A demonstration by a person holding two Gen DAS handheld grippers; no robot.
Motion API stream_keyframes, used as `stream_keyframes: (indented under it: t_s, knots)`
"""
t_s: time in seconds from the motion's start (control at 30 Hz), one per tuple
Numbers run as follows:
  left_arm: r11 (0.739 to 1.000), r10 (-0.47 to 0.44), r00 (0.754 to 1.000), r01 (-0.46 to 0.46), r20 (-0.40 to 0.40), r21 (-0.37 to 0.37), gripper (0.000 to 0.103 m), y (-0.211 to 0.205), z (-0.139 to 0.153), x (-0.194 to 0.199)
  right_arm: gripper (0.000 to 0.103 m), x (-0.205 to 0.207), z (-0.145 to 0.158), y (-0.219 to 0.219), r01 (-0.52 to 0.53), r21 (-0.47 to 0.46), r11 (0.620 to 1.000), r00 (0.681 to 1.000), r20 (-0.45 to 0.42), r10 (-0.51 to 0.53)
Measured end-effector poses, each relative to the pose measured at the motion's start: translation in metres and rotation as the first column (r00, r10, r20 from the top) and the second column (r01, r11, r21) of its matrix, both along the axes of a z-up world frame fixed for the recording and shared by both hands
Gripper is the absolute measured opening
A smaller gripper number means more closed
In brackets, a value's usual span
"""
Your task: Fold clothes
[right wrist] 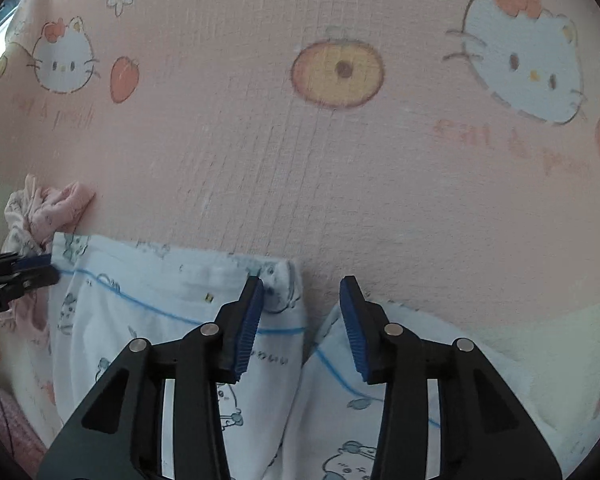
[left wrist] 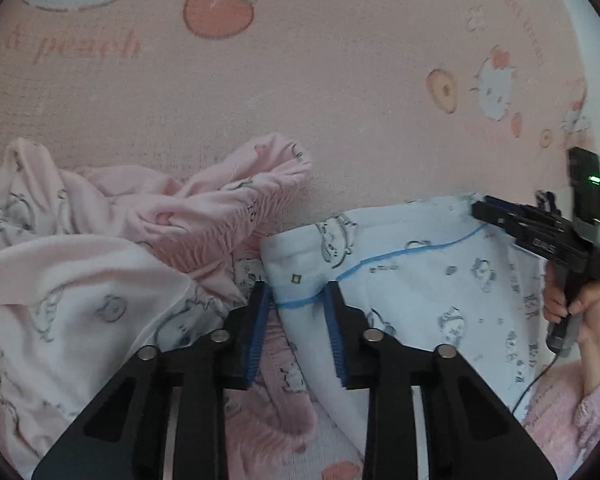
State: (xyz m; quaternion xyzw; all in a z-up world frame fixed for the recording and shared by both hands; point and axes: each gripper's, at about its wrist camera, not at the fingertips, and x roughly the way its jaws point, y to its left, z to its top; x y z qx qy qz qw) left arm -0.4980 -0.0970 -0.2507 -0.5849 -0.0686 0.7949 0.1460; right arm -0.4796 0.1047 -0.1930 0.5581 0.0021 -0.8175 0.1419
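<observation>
Both tools are down over the near corners of the pale blue garment (left wrist: 404,280), one at each end of its top edge. I judge that spacing is chosen so the edge can be lifted evenly for a fold.

Left tool (left wrist: 298,292): pads apart, straddling the garment's left corner where the blue piping crosses. Cloth lies between the pads, but I see a gap on either side, so no clamp yet.

Right tool (right wrist: 302,286): pads apart, over the right corner. The left pad is touching or just beside the cloth; the right pad sits over bare sheet (right wrist: 340,184). Nothing gripped.

The garment lies flat on the pink cartoon-print bed sheet, white-blue with small grey animal prints and thin blue piping, a small square tag near the edge. It looks thin and soft, lightly creased.

A crumpled pink garment (left wrist: 112,240) is heaped just beside it on the left, probably waiting its turn.
</observation>
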Motion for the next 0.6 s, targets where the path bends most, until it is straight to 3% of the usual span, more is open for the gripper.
stream_keyframes:
  t_s: [0.03, 0.1, 0.2, 0.27, 0.3, 0.4, 0.43, 0.47, 0.53, 0.6]
  knots:
    - [1.0, -0.002, 1.0, 0.002, -0.009, -0.021, 0.007, 0.002, 0.001, 0.0, 0.016, 0.001, -0.002, -0.004, -0.026, -0.017, 1.0, 0.999, 0.019, 0.026]
    - [0.998, -0.013, 0.999, 0.011, -0.03, -0.068, 0.005, 0.005, 0.006, 0.0, 0.007, 0.005, -0.003, -0.013, -0.072, 0.011, 0.997, 0.997, 0.004, 0.072]
    - [0.979, -0.083, 0.99, 0.06, -0.113, -0.194, 0.005, 0.018, 0.023, 0.004, 0.005, 0.008, 0.002, -0.017, -0.081, 0.046, 0.996, 0.995, -0.051, 0.083]
    - [0.969, -0.125, 0.984, 0.093, -0.131, -0.227, 0.005, 0.027, 0.028, 0.007, 0.004, 0.005, 0.003, -0.011, -0.045, 0.019, 0.999, 0.997, -0.061, 0.046]
    - [0.964, -0.133, 0.984, 0.1, -0.118, -0.248, 0.01, 0.027, 0.025, 0.008, 0.004, 0.004, 0.004, -0.007, -0.028, 0.005, 1.0, 0.997, -0.066, 0.028]
    - [0.948, -0.124, 0.991, 0.103, -0.052, -0.302, 0.026, 0.02, 0.011, 0.008, 0.009, 0.005, -0.002, 0.006, 0.017, -0.042, 0.999, 0.999, -0.045, -0.018]
    - [0.952, -0.11, 0.993, 0.092, -0.047, -0.291, 0.026, 0.018, 0.009, 0.008, 0.012, 0.007, -0.007, 0.012, 0.029, -0.059, 0.998, 0.999, -0.025, -0.03]
    - [0.957, -0.101, 0.993, 0.082, -0.055, -0.279, 0.026, 0.018, 0.012, 0.008, 0.014, 0.008, -0.009, 0.016, 0.046, -0.08, 0.996, 0.999, -0.014, -0.047]
    - [0.967, -0.098, 0.988, 0.067, -0.119, -0.244, 0.026, 0.021, 0.028, 0.012, 0.035, 0.007, 0.0, 0.025, 0.108, -0.127, 0.986, 0.993, -0.025, -0.112]
    - [0.977, -0.117, 0.979, 0.083, -0.169, -0.197, 0.026, 0.026, 0.039, 0.017, 0.036, 0.011, 0.017, 0.033, 0.139, -0.193, 0.971, 0.984, -0.079, -0.157]
